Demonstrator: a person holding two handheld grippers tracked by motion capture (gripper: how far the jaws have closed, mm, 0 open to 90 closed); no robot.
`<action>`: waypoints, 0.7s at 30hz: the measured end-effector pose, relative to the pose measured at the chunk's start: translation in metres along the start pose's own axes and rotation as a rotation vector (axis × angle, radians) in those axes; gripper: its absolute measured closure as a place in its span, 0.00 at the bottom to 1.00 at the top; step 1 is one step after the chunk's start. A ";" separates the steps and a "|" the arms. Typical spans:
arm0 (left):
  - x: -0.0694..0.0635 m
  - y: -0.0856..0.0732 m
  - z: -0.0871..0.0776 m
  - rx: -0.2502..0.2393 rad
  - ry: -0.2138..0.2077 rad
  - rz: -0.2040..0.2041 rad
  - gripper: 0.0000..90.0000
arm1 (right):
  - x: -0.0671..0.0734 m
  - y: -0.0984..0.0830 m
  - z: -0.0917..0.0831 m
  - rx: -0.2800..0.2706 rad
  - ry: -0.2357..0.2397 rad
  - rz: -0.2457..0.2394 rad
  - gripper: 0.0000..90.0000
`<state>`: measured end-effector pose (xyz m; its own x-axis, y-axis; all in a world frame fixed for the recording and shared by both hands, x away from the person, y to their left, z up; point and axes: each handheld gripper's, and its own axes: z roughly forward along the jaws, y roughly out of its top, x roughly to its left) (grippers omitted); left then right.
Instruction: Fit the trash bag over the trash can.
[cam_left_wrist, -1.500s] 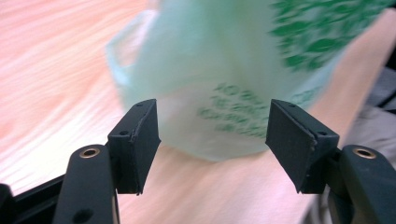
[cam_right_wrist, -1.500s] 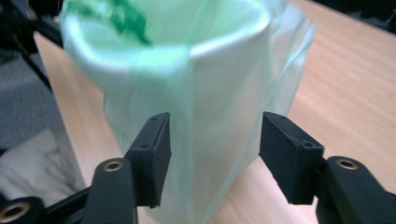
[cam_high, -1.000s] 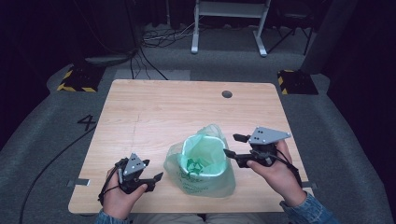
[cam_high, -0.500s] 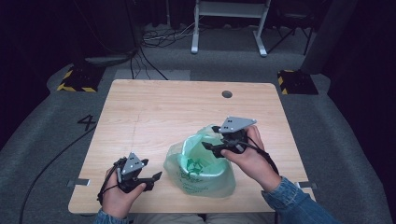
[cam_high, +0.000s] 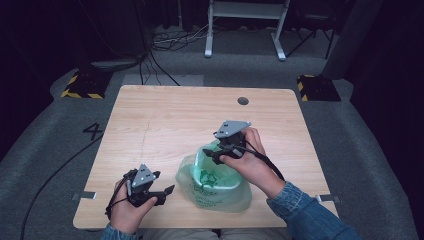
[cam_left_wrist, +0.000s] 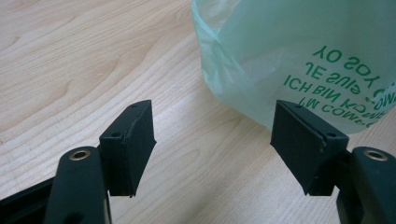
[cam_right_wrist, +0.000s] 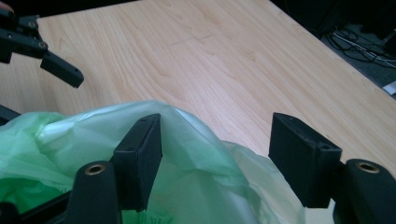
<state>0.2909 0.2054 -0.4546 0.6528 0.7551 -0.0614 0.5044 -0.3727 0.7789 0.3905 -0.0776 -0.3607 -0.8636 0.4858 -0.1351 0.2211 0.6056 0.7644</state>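
Note:
A translucent green plastic bag with green print sits open-mouthed on the wooden table, near its front edge. My right gripper hovers over the bag's far rim, pointing left. In the right gripper view its jaws stand open, with the bag's raised rim just below and between them; the pads do not press it. My left gripper rests low at the bag's left side, pointing at it. Its jaws are open over bare wood, and the bag lies just beyond the right jaw.
A round cable hole is set in the table's far edge. On the floor behind stand a white frame, loose cables and two yellow-and-black striped blocks. The left gripper also shows in the right gripper view.
My right hand has swung left from the bag's right side to over its far rim. The left hand and the bag have stayed put.

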 end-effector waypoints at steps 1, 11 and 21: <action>0.000 0.000 0.000 0.001 0.001 0.002 0.34 | 0.001 0.000 0.002 0.009 0.003 -0.008 0.39; -0.002 0.000 0.003 0.006 -0.003 0.012 0.33 | 0.007 0.001 0.018 0.116 -0.018 -0.056 0.39; -0.003 0.000 0.004 0.016 -0.012 0.011 0.33 | 0.008 -0.003 0.026 0.184 -0.068 -0.100 0.36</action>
<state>0.2913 0.2011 -0.4573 0.6653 0.7441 -0.0607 0.5062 -0.3900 0.7692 0.3945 -0.0587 -0.3802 -0.8542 0.4551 -0.2514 0.2202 0.7547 0.6180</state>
